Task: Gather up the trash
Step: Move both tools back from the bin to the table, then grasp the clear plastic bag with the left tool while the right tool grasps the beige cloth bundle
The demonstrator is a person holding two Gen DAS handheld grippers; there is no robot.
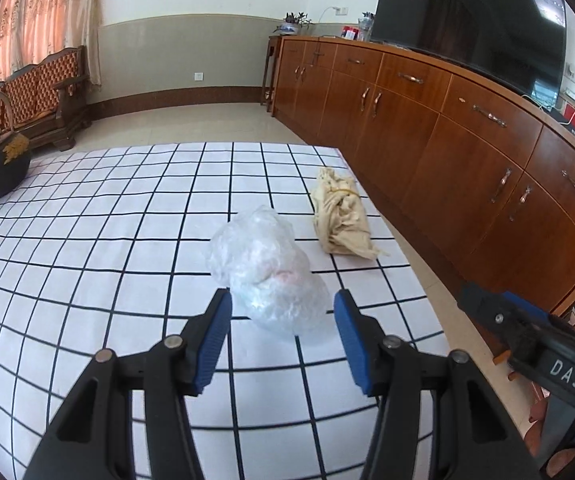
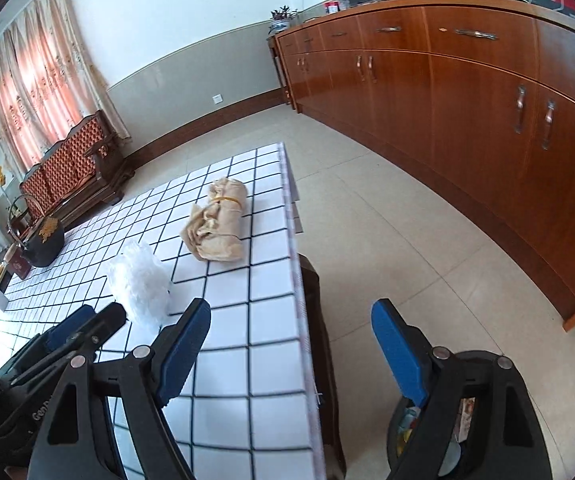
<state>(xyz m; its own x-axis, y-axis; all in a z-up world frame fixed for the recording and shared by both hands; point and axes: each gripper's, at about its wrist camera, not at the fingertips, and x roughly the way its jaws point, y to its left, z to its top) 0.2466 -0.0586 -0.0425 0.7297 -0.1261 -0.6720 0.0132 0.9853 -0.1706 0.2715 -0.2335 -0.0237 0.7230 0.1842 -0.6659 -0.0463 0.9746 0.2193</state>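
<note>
Your left wrist camera sits low and close over the checked tablecloth (image 1: 87, 240), facing along it toward the wooden cabinet (image 1: 447, 152). Your right wrist camera looks from higher, over the tablecloth's cabinet-side edge. Both views share tablecloth and cabinet.

Setting: home living room. Ahead of me, upper right, a long wooden sideboard (image 1: 427, 120) carrying a flat television (image 1: 471, 20); upper left, pink curtains (image 1: 43, 16) and a carved wooden sofa (image 1: 35, 96); tiled floor (image 2: 387, 232); checked tablecloth (image 1: 107, 240) below.
</note>
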